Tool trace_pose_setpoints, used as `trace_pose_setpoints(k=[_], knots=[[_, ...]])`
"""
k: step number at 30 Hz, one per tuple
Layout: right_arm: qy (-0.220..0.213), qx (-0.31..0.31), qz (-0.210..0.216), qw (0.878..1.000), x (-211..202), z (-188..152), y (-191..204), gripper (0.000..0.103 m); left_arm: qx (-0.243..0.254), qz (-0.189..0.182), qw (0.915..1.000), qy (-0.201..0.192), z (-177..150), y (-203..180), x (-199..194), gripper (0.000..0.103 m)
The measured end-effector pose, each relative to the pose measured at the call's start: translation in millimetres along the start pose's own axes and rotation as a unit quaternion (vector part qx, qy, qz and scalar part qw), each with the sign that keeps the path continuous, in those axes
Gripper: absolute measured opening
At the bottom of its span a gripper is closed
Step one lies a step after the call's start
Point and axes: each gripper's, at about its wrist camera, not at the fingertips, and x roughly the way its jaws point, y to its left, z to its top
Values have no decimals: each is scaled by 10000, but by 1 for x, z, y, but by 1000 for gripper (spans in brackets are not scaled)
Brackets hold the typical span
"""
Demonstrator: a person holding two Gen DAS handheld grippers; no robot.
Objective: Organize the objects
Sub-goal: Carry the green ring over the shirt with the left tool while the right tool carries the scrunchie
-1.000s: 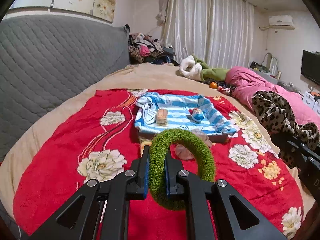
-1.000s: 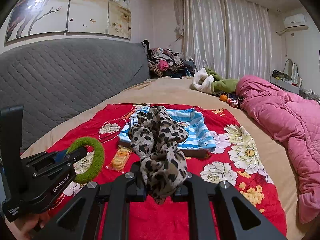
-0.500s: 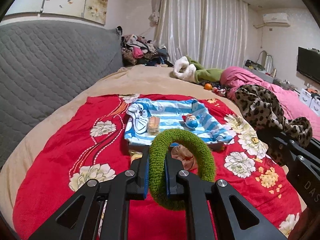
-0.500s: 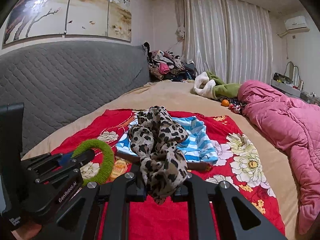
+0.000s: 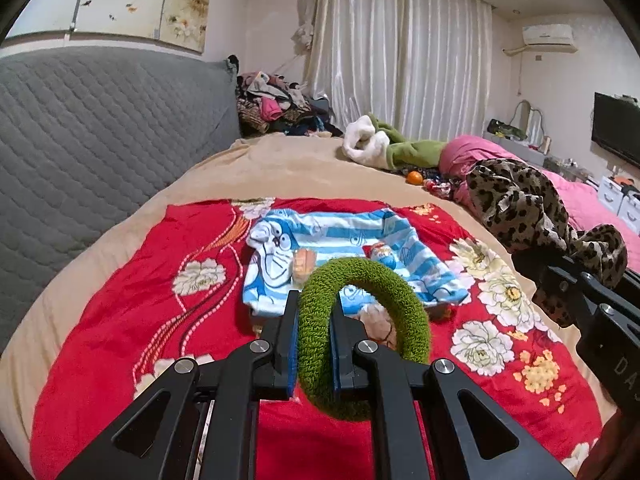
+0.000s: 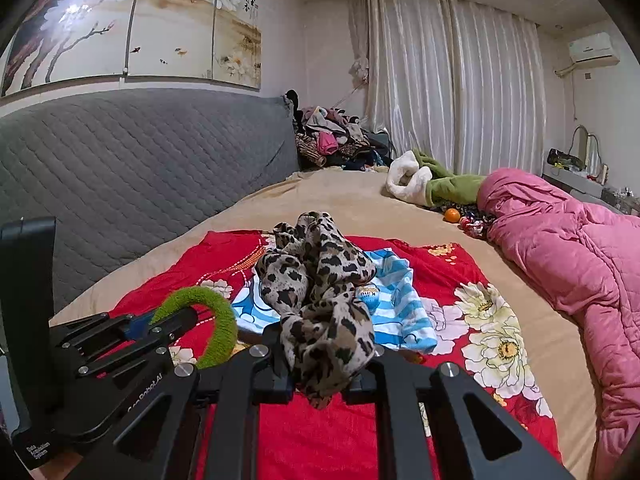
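My left gripper [image 5: 314, 312] is shut on a fuzzy green ring [image 5: 400, 300], which stands upright between the pads above the red floral blanket [image 5: 120, 300]. The same ring [image 6: 218, 320] and left gripper [image 6: 160, 326] appear low on the left of the right wrist view. My right gripper [image 6: 320, 364] is shut on a bunched leopard-print cloth [image 6: 316, 276] that hides its fingertips. That cloth [image 5: 520, 208] shows at the right of the left wrist view. A blue-and-white striped garment [image 5: 352, 236] lies on the blanket, with a snack packet [image 5: 305, 263] and a small blue toy [image 5: 380, 252] on it.
A pink quilt [image 6: 568, 248] lies along the right side of the bed. A green and white plush garment [image 6: 424, 184] and an orange [image 6: 452, 214] lie farther back. A clothes pile [image 6: 332, 136] sits by the grey quilted headboard [image 6: 140, 176]. A beige lump [image 5: 378, 320] lies beside the striped garment.
Both grippers have risen a little and shifted across the bed, still holding the green ring and the leopard cloth. Nothing on the blanket has moved.
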Motion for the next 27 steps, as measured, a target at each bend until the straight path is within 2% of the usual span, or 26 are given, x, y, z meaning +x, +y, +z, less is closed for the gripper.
trace_pose_setpoints(k=[11,27], knots=[[-27,2,8,10000,16,14,0,15,87,98,9998,-150,27,6,12,12],[130,108,53,9998,66,15,-12,15,32,91,10000,9,35,10,63,12]])
